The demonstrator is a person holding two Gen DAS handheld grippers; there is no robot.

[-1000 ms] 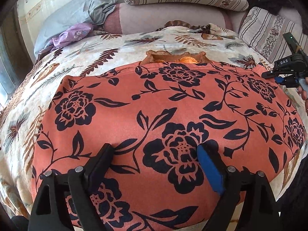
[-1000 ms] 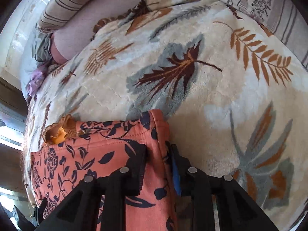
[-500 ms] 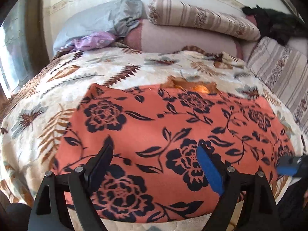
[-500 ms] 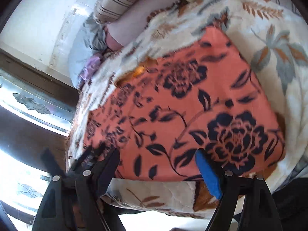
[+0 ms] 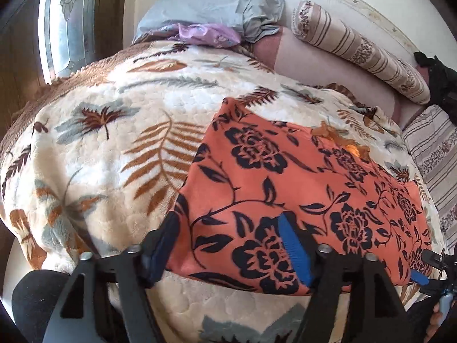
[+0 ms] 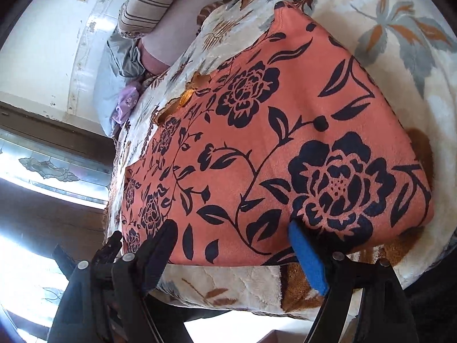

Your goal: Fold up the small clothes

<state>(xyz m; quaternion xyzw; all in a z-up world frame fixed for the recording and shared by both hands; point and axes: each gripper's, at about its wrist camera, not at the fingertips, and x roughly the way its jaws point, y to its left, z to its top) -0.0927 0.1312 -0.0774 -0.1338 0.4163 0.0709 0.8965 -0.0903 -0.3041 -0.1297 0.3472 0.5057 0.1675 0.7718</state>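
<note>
No writing is legible; a plush leaf-print blanket [image 5: 94, 154] fills the left; the left gripper [image 5: 228, 245], jaws spread, hovers at lower centre over the smooth orange flowered garment [image 5: 285, 177] lying flat centre-right; the right gripper [image 6: 234, 251] gapes likewise.

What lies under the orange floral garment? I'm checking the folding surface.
The orange floral garment lies on a leaf-print blanket. Whatever sits directly beneath the cloth is covered.
</note>
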